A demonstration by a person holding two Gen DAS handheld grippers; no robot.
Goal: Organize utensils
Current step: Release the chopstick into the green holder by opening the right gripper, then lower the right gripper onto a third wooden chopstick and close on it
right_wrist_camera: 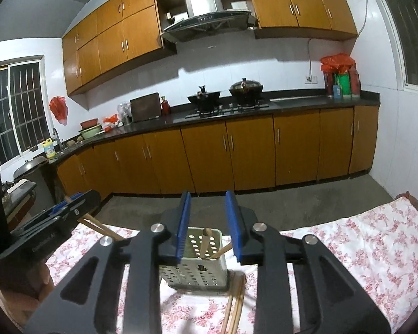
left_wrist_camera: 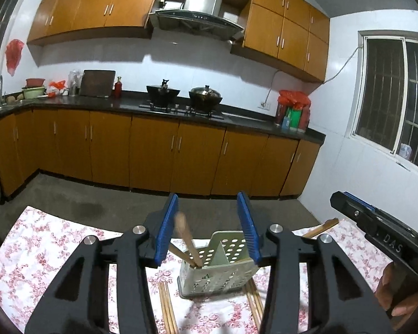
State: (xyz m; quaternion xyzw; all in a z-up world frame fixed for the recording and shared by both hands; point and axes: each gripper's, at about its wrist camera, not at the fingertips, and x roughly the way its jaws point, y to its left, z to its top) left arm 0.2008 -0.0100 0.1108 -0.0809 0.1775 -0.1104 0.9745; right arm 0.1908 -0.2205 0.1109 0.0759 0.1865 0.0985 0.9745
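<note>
A pale perforated utensil holder (left_wrist_camera: 217, 267) stands on the flowered cloth, just beyond and below both grippers. My left gripper (left_wrist_camera: 209, 222) is open above it. A blurred wooden chopstick (left_wrist_camera: 185, 236) leans close to the left blue pad, its lower end in the holder's left compartment, and the pads do not press on it. My right gripper (right_wrist_camera: 208, 222) is open too, over the same holder (right_wrist_camera: 197, 272). Two chopsticks (right_wrist_camera: 204, 242) stand in the holder between the jaws, untouched. Each gripper also shows at the edge of the other's view, the right gripper (left_wrist_camera: 345, 201) and the left gripper (right_wrist_camera: 80, 199).
Loose chopsticks lie on the cloth (left_wrist_camera: 41, 250) beside the holder, one bundle (left_wrist_camera: 167, 306) on its left and one bundle (right_wrist_camera: 235, 300) on its right. Wooden sticks (left_wrist_camera: 320, 228) poke out at the table's far edge. Behind are a bare floor and kitchen cabinets (left_wrist_camera: 153, 150).
</note>
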